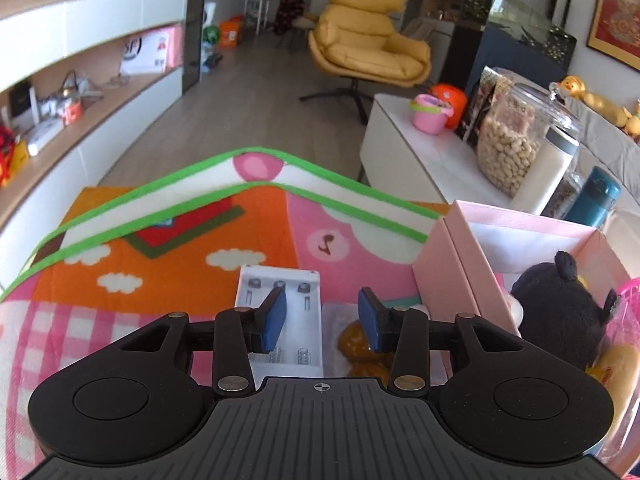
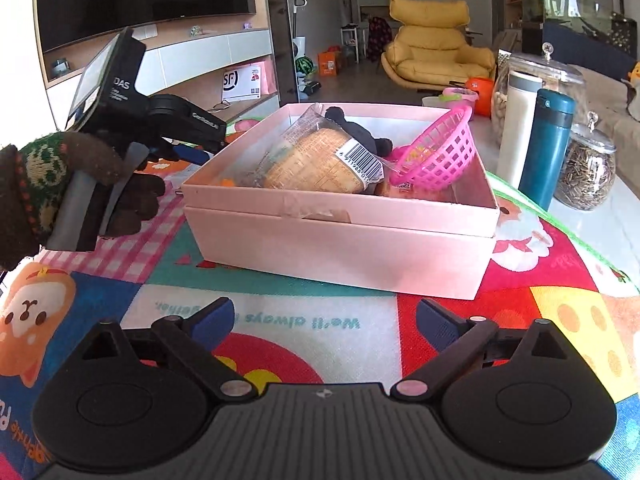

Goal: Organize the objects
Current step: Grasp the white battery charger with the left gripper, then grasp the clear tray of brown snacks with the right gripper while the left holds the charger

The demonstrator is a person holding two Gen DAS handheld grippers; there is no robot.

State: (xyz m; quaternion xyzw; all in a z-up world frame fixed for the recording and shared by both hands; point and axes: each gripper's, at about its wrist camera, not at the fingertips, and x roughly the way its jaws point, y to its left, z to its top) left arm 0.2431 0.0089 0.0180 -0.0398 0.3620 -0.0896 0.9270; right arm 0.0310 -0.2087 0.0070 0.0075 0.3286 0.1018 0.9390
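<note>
A pink box point(image 2: 344, 240) stands on the colourful play mat point(image 2: 280, 320); it also shows in the left wrist view point(image 1: 460, 264). It holds a black plush toy point(image 1: 560, 308), a wrapped bread point(image 2: 320, 160) and a pink basket point(image 2: 436, 152). My left gripper point(image 1: 322, 316) is open, above a white battery holder point(image 1: 284, 312) and a clear packet of brown snacks point(image 1: 360, 344), both on the mat left of the box. In the right wrist view the left gripper point(image 2: 192, 152) is held by a gloved hand. My right gripper point(image 2: 324, 320) is open and empty, in front of the box.
A white side table point(image 1: 420, 152) beside the mat carries a nut jar point(image 1: 516, 140), a white bottle point(image 2: 516, 128), a teal flask point(image 2: 548, 148), a seed jar point(image 2: 588, 172) and a pink toy cup point(image 1: 430, 114). A yellow armchair point(image 1: 364, 40) stands beyond. Shelves point(image 1: 80, 100) run along the left.
</note>
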